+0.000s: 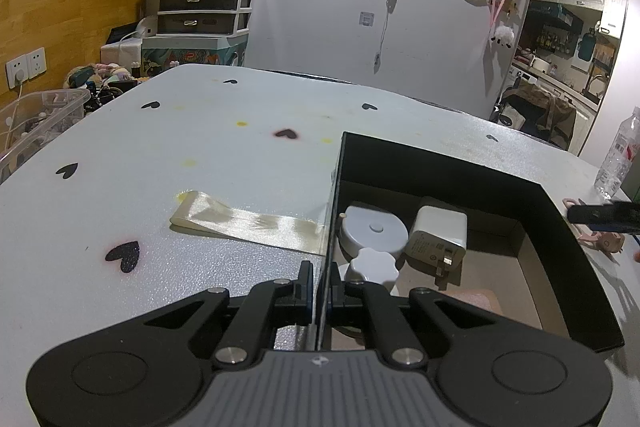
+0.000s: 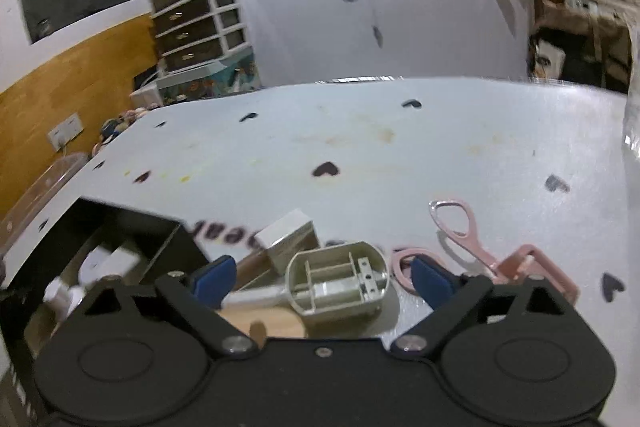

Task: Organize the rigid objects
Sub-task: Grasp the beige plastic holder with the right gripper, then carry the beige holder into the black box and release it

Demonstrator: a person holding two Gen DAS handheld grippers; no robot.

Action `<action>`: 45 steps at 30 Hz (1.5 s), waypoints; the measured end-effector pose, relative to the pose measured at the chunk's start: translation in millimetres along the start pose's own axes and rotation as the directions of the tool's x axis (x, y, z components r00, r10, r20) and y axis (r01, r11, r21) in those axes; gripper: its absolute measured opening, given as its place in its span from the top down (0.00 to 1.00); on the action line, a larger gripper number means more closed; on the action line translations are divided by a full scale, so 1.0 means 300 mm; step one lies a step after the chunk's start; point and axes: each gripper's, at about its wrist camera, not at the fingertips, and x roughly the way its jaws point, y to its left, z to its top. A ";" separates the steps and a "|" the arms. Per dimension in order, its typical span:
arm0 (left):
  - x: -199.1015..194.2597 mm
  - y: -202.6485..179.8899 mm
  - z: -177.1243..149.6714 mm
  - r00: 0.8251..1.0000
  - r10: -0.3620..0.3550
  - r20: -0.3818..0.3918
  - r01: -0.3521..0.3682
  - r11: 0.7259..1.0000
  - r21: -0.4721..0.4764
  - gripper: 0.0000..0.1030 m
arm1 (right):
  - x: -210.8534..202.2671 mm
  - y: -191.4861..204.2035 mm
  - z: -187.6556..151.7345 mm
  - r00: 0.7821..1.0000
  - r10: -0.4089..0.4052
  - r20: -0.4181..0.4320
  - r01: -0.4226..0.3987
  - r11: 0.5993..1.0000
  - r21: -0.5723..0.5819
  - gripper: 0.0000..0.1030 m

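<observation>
My left gripper (image 1: 322, 281) is shut on the left wall of a black box (image 1: 448, 163). Inside the box lie a grey round case (image 1: 374, 227), a white charger (image 1: 438, 233) and a white knob (image 1: 372, 265). My right gripper (image 2: 326, 277) is open, with a grey hollow plastic housing (image 2: 340, 277) between its fingers on the table. A small white block (image 2: 286, 233) and a pink eyelash curler (image 2: 472, 239) lie beside it. The black box also shows in the right wrist view (image 2: 132, 231), at the left.
A cream ribbon strip (image 1: 248, 221) lies on the white table (image 1: 200, 131) left of the box. A clear bottle (image 1: 618, 155) stands at the right edge. A clear bin (image 1: 36, 123) sits off the table's left side.
</observation>
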 end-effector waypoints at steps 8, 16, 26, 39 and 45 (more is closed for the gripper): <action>0.002 0.001 0.002 1.000 -0.003 -0.003 0.003 1.000 0.001 0.94 | 0.090 -0.009 -0.014 0.998 -0.049 -0.043 0.049 0.999 -0.008 0.31; 0.004 0.000 0.003 1.000 -0.003 -0.003 0.003 1.000 0.000 0.94 | 0.019 -0.024 0.000 0.999 -0.037 0.000 0.036 0.999 -0.030 0.37; 0.007 0.001 0.003 1.000 -0.005 -0.002 0.005 1.000 -0.005 0.94 | -0.077 -0.027 0.052 1.000 -0.009 0.012 0.010 0.994 -0.108 0.77; 0.010 0.001 0.003 1.000 -0.007 -0.002 0.007 1.000 -0.005 0.94 | -0.077 -0.060 -0.053 0.996 0.041 -0.082 -0.039 0.999 0.026 0.45; 0.010 0.000 0.004 1.000 -0.007 -0.002 0.007 1.000 -0.005 0.94 | -0.062 -0.105 -0.092 0.991 0.109 -0.075 -0.099 0.986 0.131 0.54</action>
